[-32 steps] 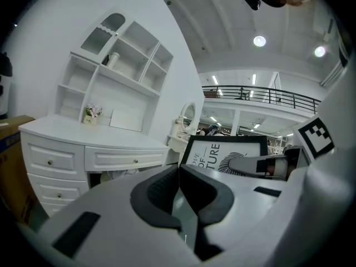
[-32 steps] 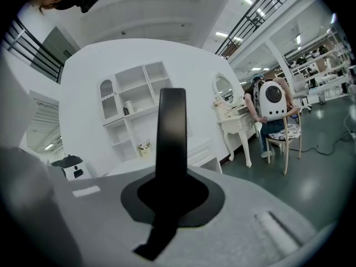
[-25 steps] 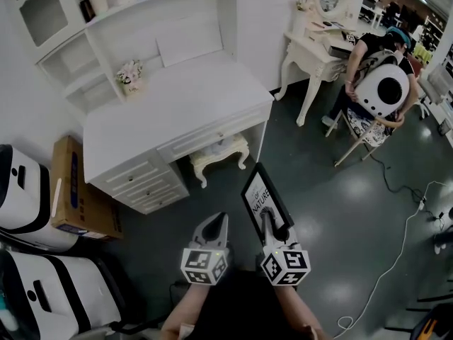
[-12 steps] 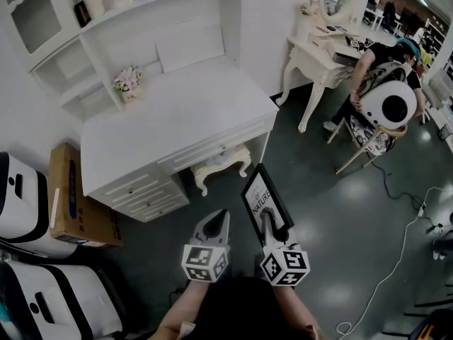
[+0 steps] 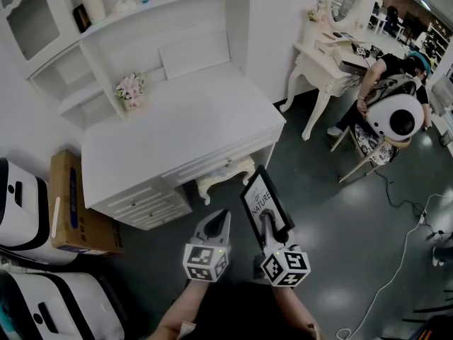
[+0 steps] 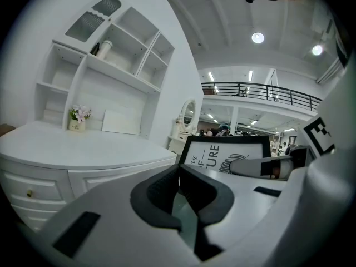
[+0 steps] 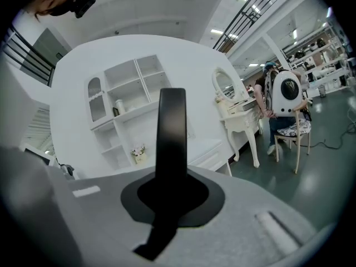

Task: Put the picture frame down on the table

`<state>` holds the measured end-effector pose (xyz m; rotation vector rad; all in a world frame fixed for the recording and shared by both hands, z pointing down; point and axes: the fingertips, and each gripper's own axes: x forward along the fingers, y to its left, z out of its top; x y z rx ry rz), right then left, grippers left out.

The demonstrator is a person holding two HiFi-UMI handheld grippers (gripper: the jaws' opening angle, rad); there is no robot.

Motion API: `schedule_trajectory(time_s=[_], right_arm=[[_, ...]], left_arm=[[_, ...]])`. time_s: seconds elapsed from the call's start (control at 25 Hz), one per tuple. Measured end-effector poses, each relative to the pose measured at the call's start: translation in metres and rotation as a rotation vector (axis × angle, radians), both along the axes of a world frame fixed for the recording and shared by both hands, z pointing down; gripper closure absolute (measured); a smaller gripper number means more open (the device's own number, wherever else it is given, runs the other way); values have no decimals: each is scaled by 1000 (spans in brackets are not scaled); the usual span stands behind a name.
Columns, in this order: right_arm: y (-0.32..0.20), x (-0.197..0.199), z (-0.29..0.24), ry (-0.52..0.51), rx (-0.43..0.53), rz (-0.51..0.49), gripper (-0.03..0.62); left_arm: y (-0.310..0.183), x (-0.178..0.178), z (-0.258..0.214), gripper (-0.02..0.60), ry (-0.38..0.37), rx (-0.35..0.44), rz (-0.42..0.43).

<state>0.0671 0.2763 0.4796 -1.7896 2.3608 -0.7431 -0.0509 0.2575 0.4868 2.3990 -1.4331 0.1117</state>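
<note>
The right gripper [image 5: 267, 220] pinches the picture frame [image 5: 262, 195] by its lower edge at lower centre, above floor — short of the table [image 5: 184, 122]. The left gripper [image 5: 216, 223] sits pressed together, empty. So narrow a pinch may let the frame swivel or slip.

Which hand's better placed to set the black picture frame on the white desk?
Right. The right tool is shut on the black picture frame by its edge, facing the white desk. The left tool is shut and empty beside it.
</note>
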Motion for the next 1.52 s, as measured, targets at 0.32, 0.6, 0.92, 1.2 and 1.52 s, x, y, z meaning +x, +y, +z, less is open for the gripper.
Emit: schedule_trajectory(time_s=[0.32,0.6,0.92,1.2,1.52], right_arm=[[-31,-12,-6,0,2,27,580],[-60,-17,-9,-37,-11,82,580],[-91,-26,-10,-20,-6,124,580],[-118,-34,-6,-41,-4,164,580],[-146,-40,-2,-70,-8,192,580]], left_arm=[[-39,-12,-4,565,5,-4,32],[-74,-23,-9,565,17,-2,66],[-113,-26,-8,565,28,1,125],[-144,-32,-6,565,20,7,171],[-168,-40,-4,565,-3,12,200]])
